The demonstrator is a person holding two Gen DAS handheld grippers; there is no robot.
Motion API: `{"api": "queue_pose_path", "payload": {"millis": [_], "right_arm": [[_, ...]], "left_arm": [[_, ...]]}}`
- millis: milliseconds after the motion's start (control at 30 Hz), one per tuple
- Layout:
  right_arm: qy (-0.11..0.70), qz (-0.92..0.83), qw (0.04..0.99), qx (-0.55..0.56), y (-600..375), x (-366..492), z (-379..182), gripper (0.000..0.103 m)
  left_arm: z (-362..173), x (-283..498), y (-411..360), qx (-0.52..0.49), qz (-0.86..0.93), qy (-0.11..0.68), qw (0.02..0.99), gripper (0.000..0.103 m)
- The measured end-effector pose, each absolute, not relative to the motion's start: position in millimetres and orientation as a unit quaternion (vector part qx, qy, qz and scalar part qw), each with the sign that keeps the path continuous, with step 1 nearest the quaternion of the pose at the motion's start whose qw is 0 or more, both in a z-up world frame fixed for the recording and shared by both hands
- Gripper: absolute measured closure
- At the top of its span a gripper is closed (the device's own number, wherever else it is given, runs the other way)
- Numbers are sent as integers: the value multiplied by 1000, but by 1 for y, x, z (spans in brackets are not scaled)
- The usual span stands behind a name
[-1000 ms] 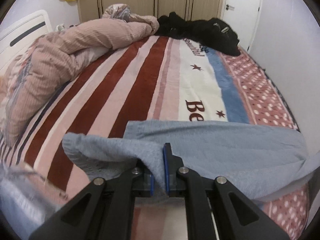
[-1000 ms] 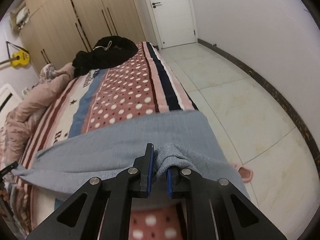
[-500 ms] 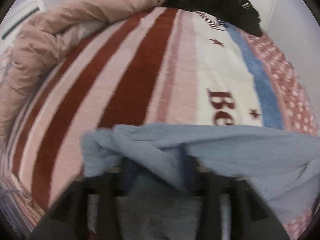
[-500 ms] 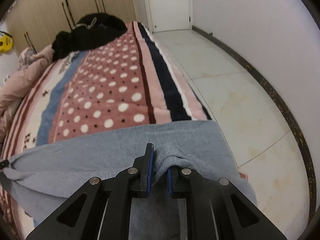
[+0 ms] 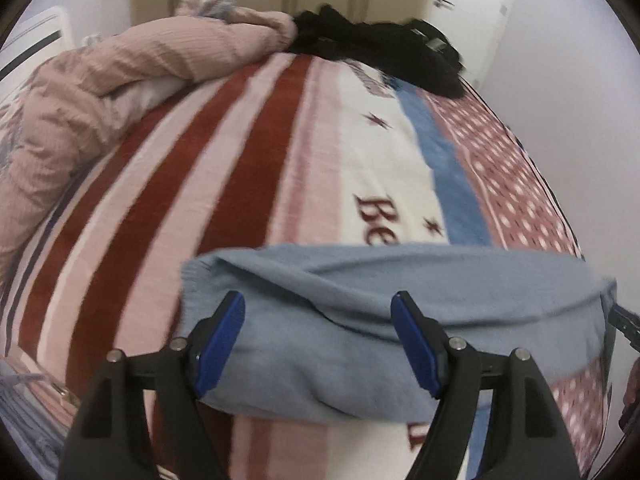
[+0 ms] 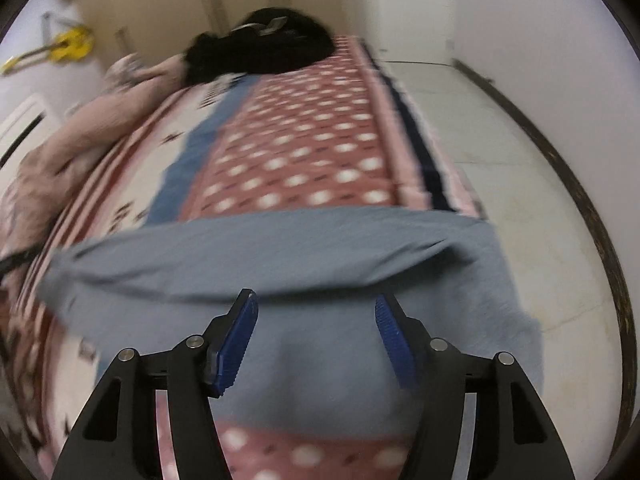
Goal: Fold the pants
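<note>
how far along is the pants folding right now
One fold looks done: the blue pants lie doubled across the bed. Nothing is in hand; the left gripper and right gripper are both open above them. Further folds probably remain.

Place: home bedroom
Evidence: bed (image 5: 248, 184) under striped blanket, pink duvet (image 5: 120, 80), wooden wardrobe (image 6: 192, 8), yellow guitar (image 6: 68, 46) on wall

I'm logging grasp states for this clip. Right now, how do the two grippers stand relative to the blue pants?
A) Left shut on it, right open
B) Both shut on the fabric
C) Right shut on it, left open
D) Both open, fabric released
D: the left gripper and the right gripper both show spread jaws with nothing pinched, and the blue pants lie folded on the bed blanket.
</note>
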State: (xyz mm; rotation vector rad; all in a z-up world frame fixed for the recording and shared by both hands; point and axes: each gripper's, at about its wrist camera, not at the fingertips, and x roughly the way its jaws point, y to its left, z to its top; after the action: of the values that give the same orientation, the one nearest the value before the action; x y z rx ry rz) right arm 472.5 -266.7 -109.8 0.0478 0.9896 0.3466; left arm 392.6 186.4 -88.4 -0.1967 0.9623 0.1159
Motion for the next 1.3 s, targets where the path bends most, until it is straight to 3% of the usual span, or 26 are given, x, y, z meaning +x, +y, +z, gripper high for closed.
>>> {"api": "queue_pose_path", "payload": {"millis": [33, 67, 100, 133, 167, 200, 567, 867, 1000, 1133, 1300], "right_arm": [[474, 184, 861, 19, -255, 466, -111, 46], [475, 198, 858, 13, -244, 461, -115, 53], [476, 207, 855, 4, -234, 457, -119, 60], [482, 213, 850, -12, -222, 455, -126, 77], [488, 216, 845, -25, -212, 454, -134, 87], [497, 220, 839, -32, -202, 455, -145, 88], [493, 188, 849, -35, -178, 523, -176, 91], [491, 127, 861, -31, -172, 584, -175, 91], [492, 95, 865, -26, -181, 597, -176, 91], [484, 114, 868, 9, -192, 585, -164, 84], [477, 160, 864, 14, -188, 541, -148, 62]], "left_arm": [[-94, 393, 179, -87, 45, 468, 878, 31], [-100, 395, 173, -80, 37, 476, 875, 31], [-110, 399, 166, -71, 32, 487, 870, 33], [-117, 400, 160, -64, 33, 494, 867, 38], [-126, 404, 155, -55, 33, 504, 861, 42], [-133, 407, 152, -50, 35, 511, 857, 47], [-157, 461, 159, 6, 86, 521, 850, 48], [-159, 501, 195, -30, 126, 504, 854, 45], [-138, 491, 216, -22, 187, 473, 861, 27], [-130, 452, 226, -115, 133, 478, 860, 25], [-118, 390, 215, -157, 92, 467, 865, 19]]}}
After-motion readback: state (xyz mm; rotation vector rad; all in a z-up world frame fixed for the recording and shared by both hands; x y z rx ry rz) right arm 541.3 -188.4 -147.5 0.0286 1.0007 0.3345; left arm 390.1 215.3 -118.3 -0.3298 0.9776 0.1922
